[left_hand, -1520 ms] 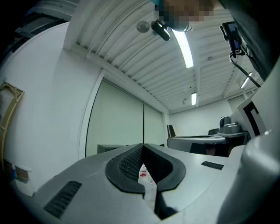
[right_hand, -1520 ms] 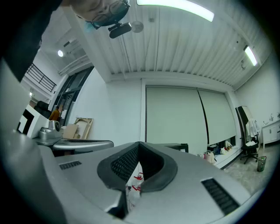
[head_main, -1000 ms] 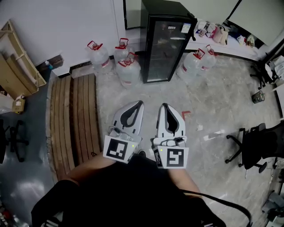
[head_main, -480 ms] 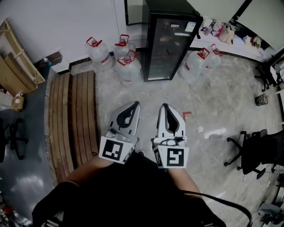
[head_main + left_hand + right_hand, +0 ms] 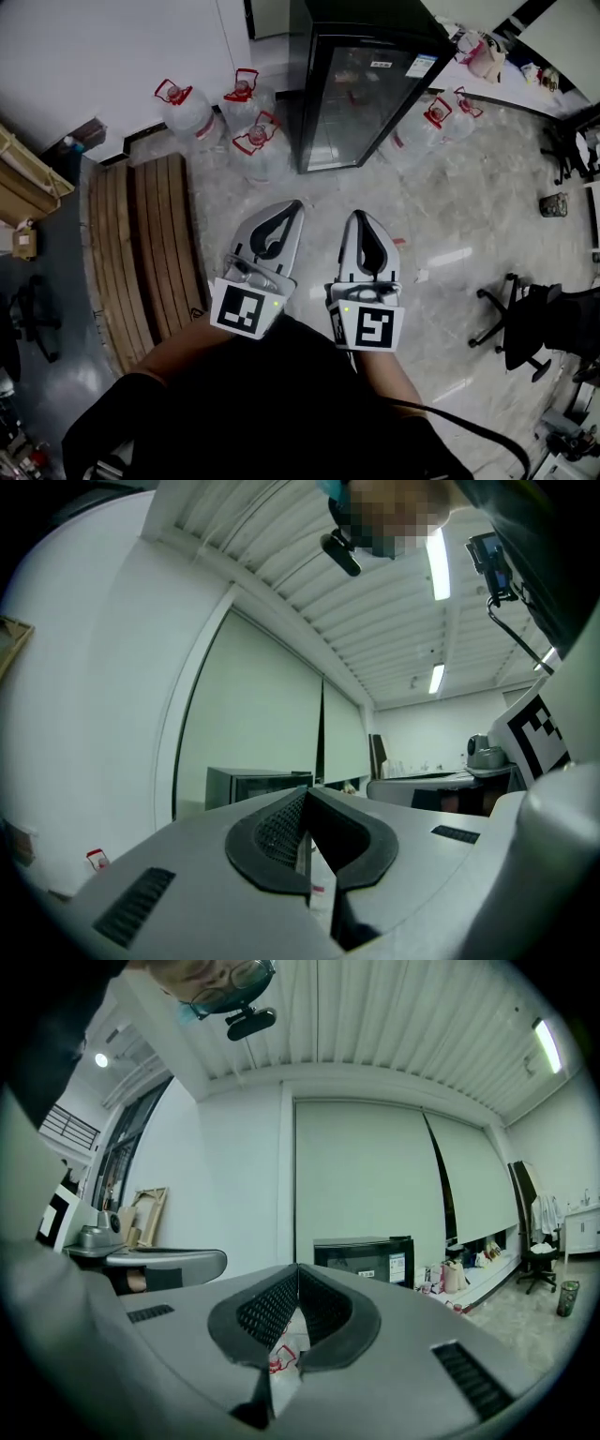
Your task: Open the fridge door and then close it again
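Note:
The black fridge (image 5: 361, 89) with a glass door stands shut on the floor ahead, against the wall. It also appears in the left gripper view as the fridge (image 5: 258, 785) and in the right gripper view as the fridge (image 5: 366, 1258). My left gripper (image 5: 294, 207) and right gripper (image 5: 360, 217) are held side by side, level, pointing toward it and well short of the door. Both are shut with nothing between the jaws. The left gripper (image 5: 306, 795) and right gripper (image 5: 298, 1270) show their pads meeting at the tips.
Three water jugs (image 5: 260, 146) stand left of the fridge and two more jugs (image 5: 428, 120) stand to its right. A wooden pallet (image 5: 141, 244) lies on the floor at left. An office chair (image 5: 539, 323) is at right.
The fridge and jugs have grown larger and come nearer in the head view as I moved toward them. Both grippers stayed shut and side by side.

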